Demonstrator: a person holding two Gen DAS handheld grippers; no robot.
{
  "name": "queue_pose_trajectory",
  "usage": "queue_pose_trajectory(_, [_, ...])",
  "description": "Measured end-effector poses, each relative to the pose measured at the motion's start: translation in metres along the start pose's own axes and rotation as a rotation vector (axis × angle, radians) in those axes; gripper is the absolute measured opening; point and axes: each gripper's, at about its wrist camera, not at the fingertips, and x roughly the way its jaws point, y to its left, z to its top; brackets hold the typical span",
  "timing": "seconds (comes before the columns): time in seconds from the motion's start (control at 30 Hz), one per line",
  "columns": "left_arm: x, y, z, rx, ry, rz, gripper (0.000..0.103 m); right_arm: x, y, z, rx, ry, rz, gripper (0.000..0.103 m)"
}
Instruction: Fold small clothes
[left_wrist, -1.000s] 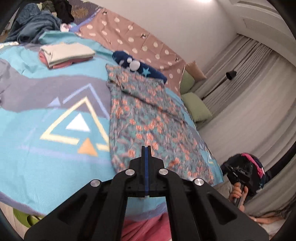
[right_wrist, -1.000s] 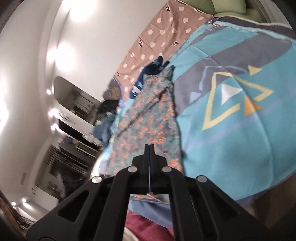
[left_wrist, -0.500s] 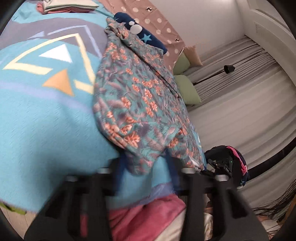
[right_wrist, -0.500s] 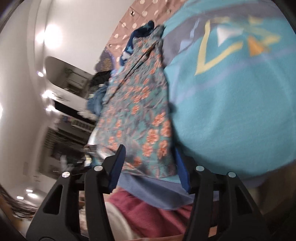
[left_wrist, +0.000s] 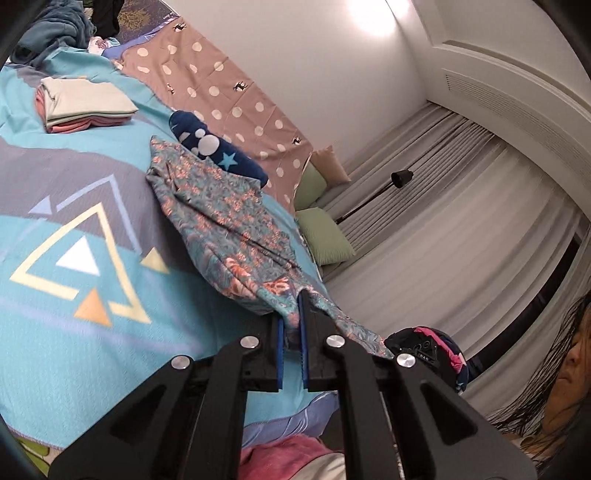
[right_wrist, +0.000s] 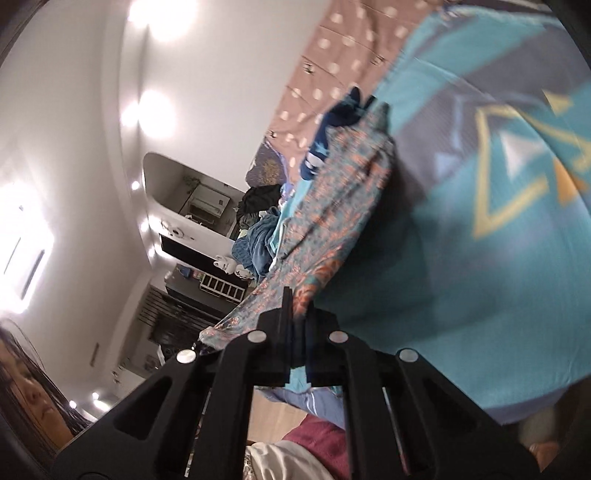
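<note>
While the floral garment trails across the bed, the left claw grips its near hem, and the right claw pinches another part of that hem.

Teal floral garment with orange blossoms, near hem lifted and pinched between both claws' fingers, far portion rumpled on bedspread ahead.
</note>
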Motion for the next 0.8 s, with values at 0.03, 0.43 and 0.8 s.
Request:
queue_pose_trajectory(0.03, [0.002,0.000,0.003,0.003,-0.001,0.006,0.006,0.002,0.004,0.003,-0.013,0.000,-0.007,0.005])
queue_pose_trajectory(0.43, [0.030,-0.003,0.045,0.040,-0.051,0.017,0.006,0.032,0.015,0.047,-0.052,-0.072,-0.038,0.005])
queue_pose_trajectory(0.8, [0.073,0.006,0.105,0.077,-0.062,0.111,0.006,0.086,0.029,0.114,-0.147,-0.095,-0.134,0.005])
